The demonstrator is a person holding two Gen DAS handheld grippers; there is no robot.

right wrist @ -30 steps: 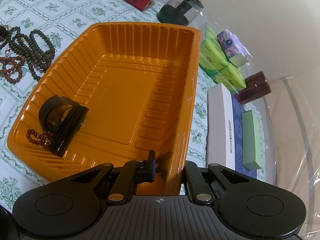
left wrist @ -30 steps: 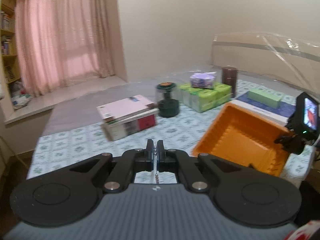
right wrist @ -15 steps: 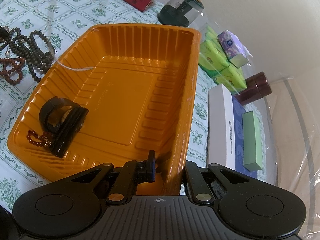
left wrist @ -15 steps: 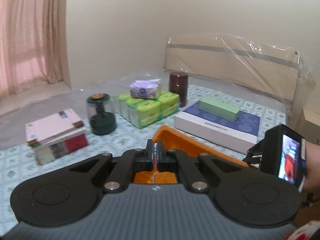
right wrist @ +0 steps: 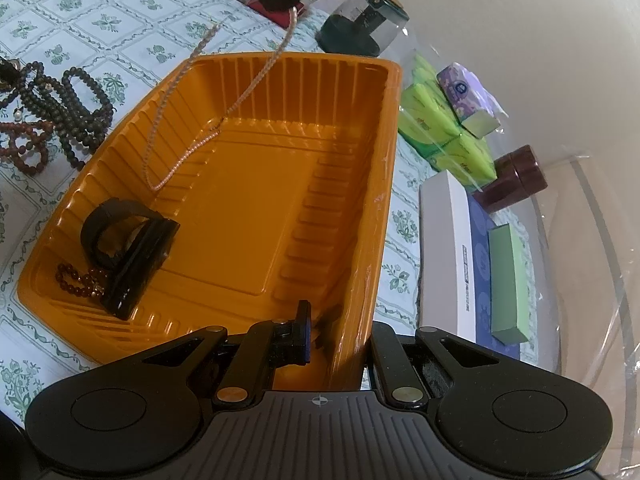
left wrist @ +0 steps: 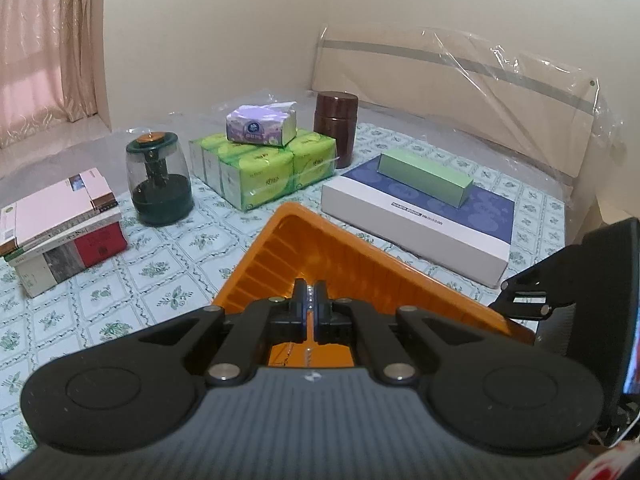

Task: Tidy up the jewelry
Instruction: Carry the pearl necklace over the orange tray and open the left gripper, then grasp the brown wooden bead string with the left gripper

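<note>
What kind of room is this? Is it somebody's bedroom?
Probably a bedroom, yes. A plastic-wrapped headboard stands against the wall, pink curtains hang at a window, and the flowery cloth seems to cover a bed, with books and tissue packs on it.

The left claw (left wrist: pixel 308 303) hangs above the far end of the ribbed orange plastic tray (right wrist: pixel 256 184), tilted downward, its jaws pinched together on a thin pale beaded chain (right wrist: pixel 188 120) that dangles into the tray. The right claw (right wrist: pixel 340 334) points steeply down at the tray's near corner, jaws clamped across its side wall.
</note>
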